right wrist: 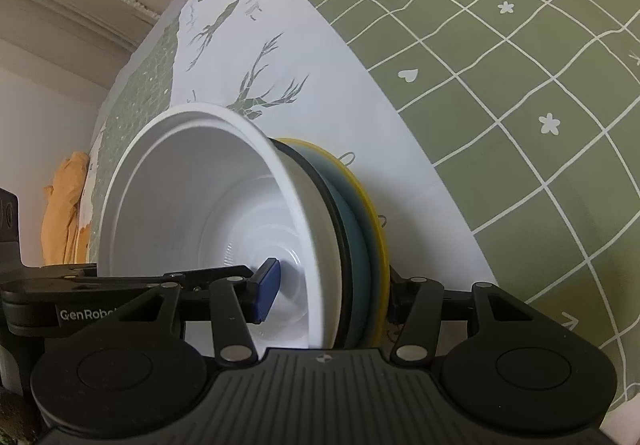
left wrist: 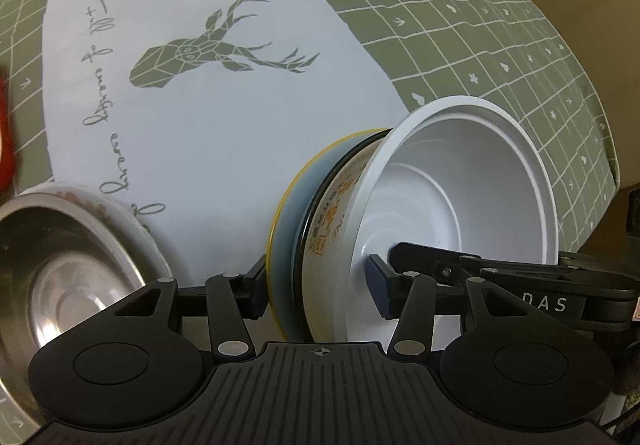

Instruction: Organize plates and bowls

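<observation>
A stack of dishes is held on its side above the table: a white bowl (left wrist: 460, 181) nested in a printed bowl (left wrist: 340, 213) with a black rim, then a blue-grey plate (left wrist: 286, 245) and a yellow-rimmed plate (left wrist: 280, 201). My left gripper (left wrist: 320, 289) is shut on the stack, one pad inside the white bowl and the other behind the yellow plate. My right gripper (right wrist: 332, 289) clamps the same stack from the opposite side, its blue pad (right wrist: 268, 287) against the floor of the white bowl (right wrist: 180, 197) and its other finger behind the yellow plate (right wrist: 376, 229).
A steel bowl (left wrist: 72, 277) sits inside a patterned bowl (left wrist: 120, 205) at lower left. The table wears a green grid cloth (left wrist: 480, 25) with a white deer runner (left wrist: 200, 105). A red object (left wrist: 4, 149) lies at the left edge. An orange cloth (right wrist: 64, 213) hangs beyond the table.
</observation>
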Demonstrator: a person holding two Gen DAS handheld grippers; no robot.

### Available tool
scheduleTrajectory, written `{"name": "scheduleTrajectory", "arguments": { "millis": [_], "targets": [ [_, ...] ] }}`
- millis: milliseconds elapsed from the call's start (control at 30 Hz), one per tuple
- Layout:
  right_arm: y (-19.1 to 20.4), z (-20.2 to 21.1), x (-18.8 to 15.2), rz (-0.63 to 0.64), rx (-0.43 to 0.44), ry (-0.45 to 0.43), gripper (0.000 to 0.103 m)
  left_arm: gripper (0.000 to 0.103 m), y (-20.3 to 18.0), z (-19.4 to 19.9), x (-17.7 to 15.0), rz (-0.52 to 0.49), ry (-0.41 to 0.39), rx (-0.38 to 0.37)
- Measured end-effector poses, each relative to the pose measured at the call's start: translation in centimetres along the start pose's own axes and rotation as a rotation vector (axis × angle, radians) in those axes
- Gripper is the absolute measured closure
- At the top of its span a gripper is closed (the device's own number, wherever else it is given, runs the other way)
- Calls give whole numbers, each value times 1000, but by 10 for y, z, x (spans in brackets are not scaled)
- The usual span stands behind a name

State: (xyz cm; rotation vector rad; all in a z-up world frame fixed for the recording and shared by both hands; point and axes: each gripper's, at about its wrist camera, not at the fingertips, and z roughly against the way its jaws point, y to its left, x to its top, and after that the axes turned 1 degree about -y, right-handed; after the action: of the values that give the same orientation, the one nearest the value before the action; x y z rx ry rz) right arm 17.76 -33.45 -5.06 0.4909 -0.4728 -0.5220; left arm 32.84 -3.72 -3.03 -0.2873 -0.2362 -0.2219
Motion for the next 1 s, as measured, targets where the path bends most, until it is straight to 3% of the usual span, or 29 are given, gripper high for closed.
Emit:
{"name": "scheduleTrajectory", "arguments": {
  "millis": [333,567,1000],
  "targets": [
    [18,9,-3,5,22,9,50,50,7,30,-3,18,-29,13],
    [59,22,-8,70,53,-15,49,50,26,75,-15,26,-101,32],
    [152,0,-26,215,74,32,48,50,107,120,-56,134,-169,36]
  ]
}}
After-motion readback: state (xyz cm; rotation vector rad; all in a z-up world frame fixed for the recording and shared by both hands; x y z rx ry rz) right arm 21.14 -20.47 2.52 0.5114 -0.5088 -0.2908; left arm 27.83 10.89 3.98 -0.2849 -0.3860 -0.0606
